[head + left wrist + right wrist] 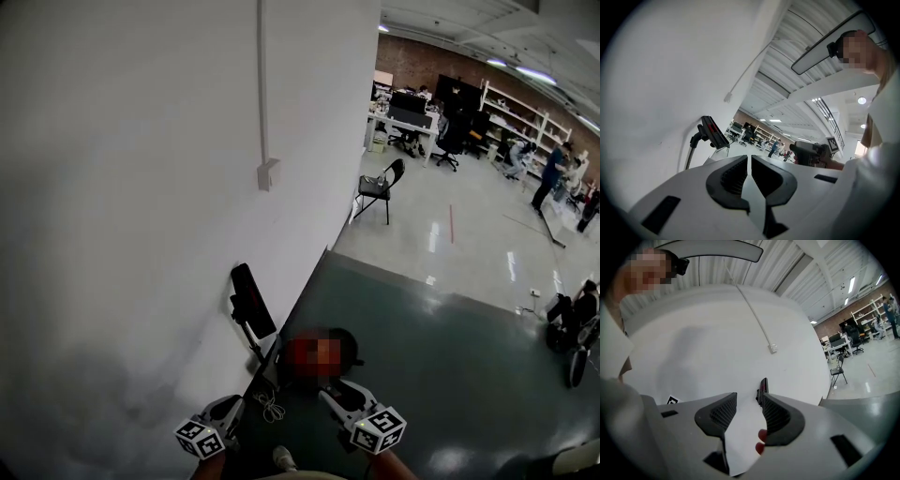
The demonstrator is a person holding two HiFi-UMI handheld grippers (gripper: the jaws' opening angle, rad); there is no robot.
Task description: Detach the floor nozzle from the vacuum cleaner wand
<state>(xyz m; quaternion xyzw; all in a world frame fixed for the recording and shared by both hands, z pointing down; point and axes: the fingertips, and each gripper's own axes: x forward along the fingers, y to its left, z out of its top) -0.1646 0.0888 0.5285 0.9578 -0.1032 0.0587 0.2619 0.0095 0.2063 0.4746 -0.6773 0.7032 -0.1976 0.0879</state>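
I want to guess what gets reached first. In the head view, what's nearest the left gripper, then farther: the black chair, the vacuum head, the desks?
1. Vacuum head, by the wall, just ahead of the left gripper.
2. Black chair, farther along the wall.
3. Desks, at the room's far end.

1. Head view: from above the person, steeply down along a white wall toward a distant office. The left gripper and right gripper sit at the bottom edge.
2. Left gripper view: low and nearly level, over its own jaws toward the floor nozzle.
3. Right gripper view: faces the wall over its jaws.
4. All three share the wall and floor nozzle.
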